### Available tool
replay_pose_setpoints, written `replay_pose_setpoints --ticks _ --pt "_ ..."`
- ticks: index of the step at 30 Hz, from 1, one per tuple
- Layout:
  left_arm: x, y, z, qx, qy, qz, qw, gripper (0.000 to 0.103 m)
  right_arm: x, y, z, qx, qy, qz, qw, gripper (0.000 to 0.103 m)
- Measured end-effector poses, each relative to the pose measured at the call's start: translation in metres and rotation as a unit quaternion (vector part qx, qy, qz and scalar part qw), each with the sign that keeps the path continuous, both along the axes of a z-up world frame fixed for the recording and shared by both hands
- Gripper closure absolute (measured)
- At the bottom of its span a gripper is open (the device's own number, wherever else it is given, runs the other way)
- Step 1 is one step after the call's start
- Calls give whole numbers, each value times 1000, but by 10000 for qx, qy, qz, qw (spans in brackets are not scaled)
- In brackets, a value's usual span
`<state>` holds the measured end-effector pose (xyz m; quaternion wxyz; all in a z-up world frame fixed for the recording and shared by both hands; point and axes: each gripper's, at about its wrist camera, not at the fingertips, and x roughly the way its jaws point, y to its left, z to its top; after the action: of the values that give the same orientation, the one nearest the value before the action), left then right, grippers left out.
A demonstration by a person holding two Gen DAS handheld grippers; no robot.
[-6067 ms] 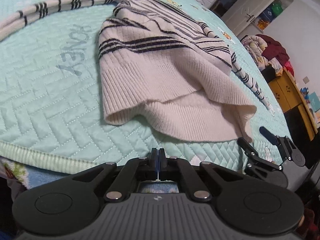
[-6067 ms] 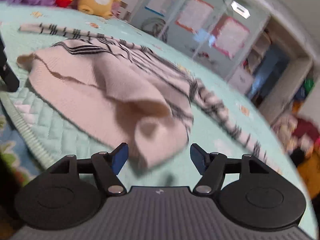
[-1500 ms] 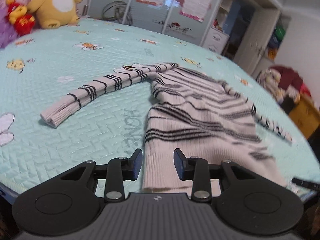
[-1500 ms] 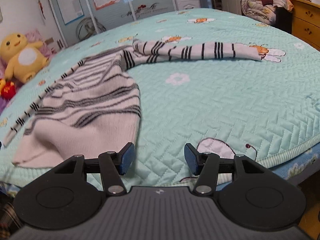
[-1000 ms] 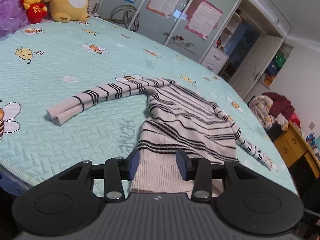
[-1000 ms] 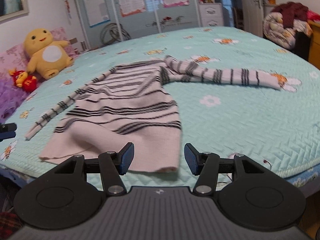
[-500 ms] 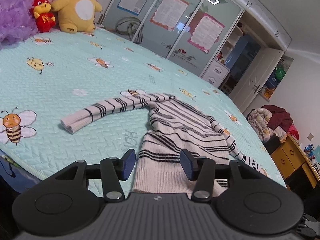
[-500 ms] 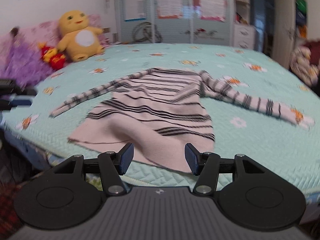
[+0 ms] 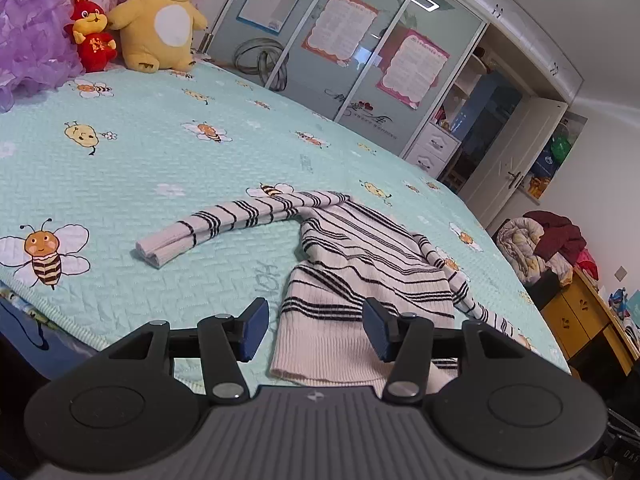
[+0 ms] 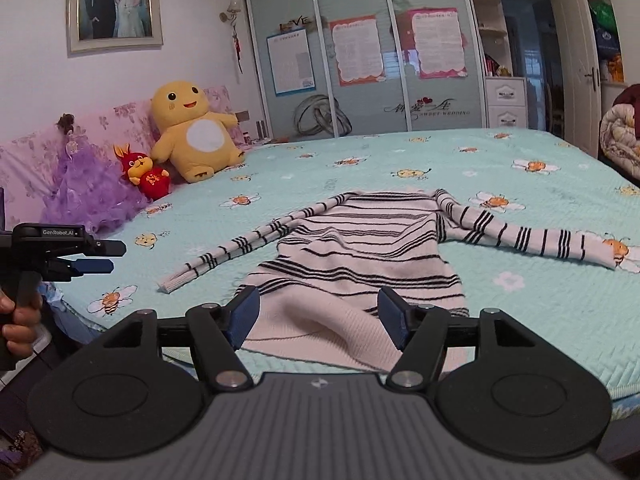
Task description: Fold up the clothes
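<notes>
"GenRobot.AI" printed in white on the body of the left gripper [image 10: 94, 257], seen at the left edge of the right wrist view, a hand [image 10: 18, 318] wrapped round its handle. "LOVE" in dark letters and "SWEET WEDDING" under a flourish of script on the wardrobe doors [image 10: 360, 60] at the top centre; poster text there too small to read. Faint grey lettering on the bee-print quilt [image 9: 160, 152], partly covered by the knit, not legible.

Striped sweater [image 9: 360, 276] spread flat on the quilt, lower centre of the left wrist view, sleeves flung out to either side, plain ribbed hem nearest the camera. Left gripper [image 9: 316, 326] jaws apart, just been widening, nothing pinched; hem showing in the gap behind the pads, no contact visible.

Right gripper [image 10: 318, 318] at bottom centre of its own view, jaws wide and just been opening further, empty; sweater [image 10: 360, 248] lying beyond and between the tips, untouched, hem rumpled.
</notes>
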<state>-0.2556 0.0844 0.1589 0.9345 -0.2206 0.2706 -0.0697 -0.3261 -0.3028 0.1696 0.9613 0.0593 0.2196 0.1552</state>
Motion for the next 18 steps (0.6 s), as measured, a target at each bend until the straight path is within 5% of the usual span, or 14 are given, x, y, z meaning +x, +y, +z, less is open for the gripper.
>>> replay_pose_setpoints --ticks 18 --pt "-3 -9 -5 11 192 -171 9997 46 -14 13 1 144 53 83 9998 36"
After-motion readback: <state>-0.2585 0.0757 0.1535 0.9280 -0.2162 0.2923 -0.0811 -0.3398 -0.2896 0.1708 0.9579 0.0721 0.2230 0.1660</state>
